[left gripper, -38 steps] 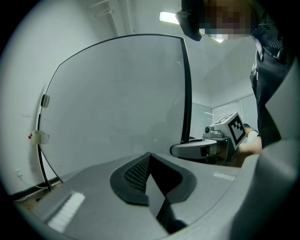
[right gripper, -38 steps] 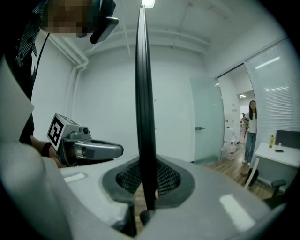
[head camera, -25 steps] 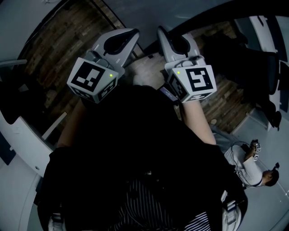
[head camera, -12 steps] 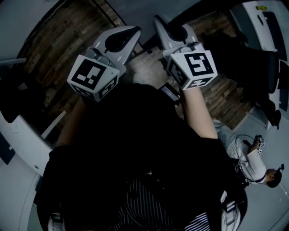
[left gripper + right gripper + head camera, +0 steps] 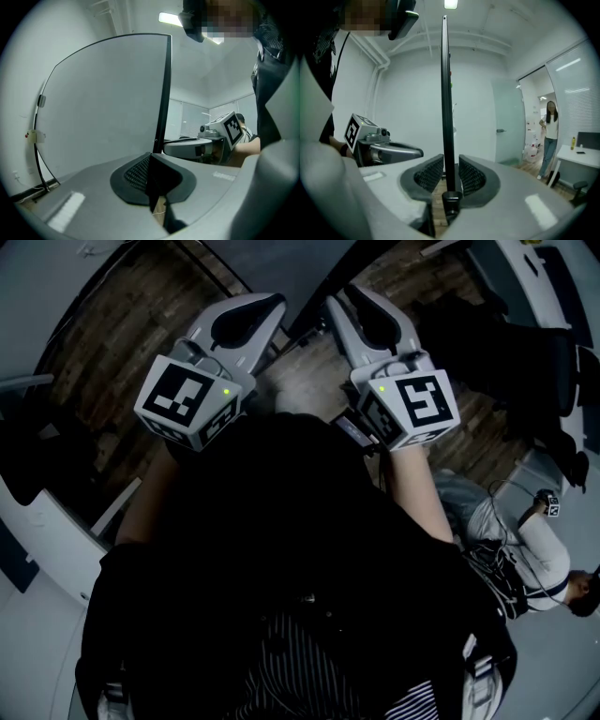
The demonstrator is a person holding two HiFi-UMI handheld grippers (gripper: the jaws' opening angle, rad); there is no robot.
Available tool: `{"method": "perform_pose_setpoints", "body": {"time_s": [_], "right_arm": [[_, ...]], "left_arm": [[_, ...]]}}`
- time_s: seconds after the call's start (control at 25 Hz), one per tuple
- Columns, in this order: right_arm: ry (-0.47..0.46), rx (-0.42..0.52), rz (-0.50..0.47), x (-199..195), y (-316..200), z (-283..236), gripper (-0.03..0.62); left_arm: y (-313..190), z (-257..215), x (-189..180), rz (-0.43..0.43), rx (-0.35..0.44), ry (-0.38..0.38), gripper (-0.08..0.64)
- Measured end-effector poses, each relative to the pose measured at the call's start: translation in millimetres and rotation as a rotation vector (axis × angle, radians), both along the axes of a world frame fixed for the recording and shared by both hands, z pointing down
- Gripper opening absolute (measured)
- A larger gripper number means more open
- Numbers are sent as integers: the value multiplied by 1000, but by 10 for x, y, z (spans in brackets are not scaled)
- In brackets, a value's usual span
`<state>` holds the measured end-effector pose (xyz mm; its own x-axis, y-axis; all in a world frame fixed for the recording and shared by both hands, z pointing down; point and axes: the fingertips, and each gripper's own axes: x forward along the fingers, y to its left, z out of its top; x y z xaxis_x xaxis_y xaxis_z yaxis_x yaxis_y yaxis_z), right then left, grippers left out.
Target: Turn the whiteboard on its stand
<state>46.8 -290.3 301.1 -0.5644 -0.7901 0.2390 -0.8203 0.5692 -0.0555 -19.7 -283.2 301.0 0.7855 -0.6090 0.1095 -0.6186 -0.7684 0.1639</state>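
The whiteboard (image 5: 103, 108) stands upright, white with a thin dark frame. My left gripper (image 5: 154, 187) is shut on its side edge, and the frame (image 5: 163, 93) rises straight out of the jaws. In the right gripper view the whiteboard (image 5: 446, 93) shows edge-on. My right gripper (image 5: 446, 176) has just been opening; the frame stands between its pads with a gap on each side. In the head view the left gripper (image 5: 272, 306) and the right gripper (image 5: 342, 301) point side by side at the whiteboard (image 5: 281, 268).
A person in a white top (image 5: 549, 136) stands near a glass door (image 5: 506, 122), beside a white desk (image 5: 581, 157). The head view shows another person (image 5: 534, 549) low at the right, a white desk (image 5: 47, 531) at the left, and wooden floor (image 5: 112, 343).
The right gripper moved up the picture, then came back down a little. The whole view has swung, and the person at the lower right has shifted further right.
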Motion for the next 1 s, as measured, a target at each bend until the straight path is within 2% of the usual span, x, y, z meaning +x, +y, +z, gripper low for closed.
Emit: {"method": "perform_pose_setpoints", "body": {"time_s": [0.24,0.52,0.76,1.0], "right_arm": [[-1,7,17,154,164,-74,84],[-34,3,86,573,268,-2,83],[-60,0,112,833,352,13,83],[-57,11,128,861,595,21,83]], "left_arm": [[44,-141,188,53,28,9,3],[174,-137,598,109,50,-1,3],[340,-178,955,155,142,-85,3],[542,-210,1009,171,140,-65,3]]}}
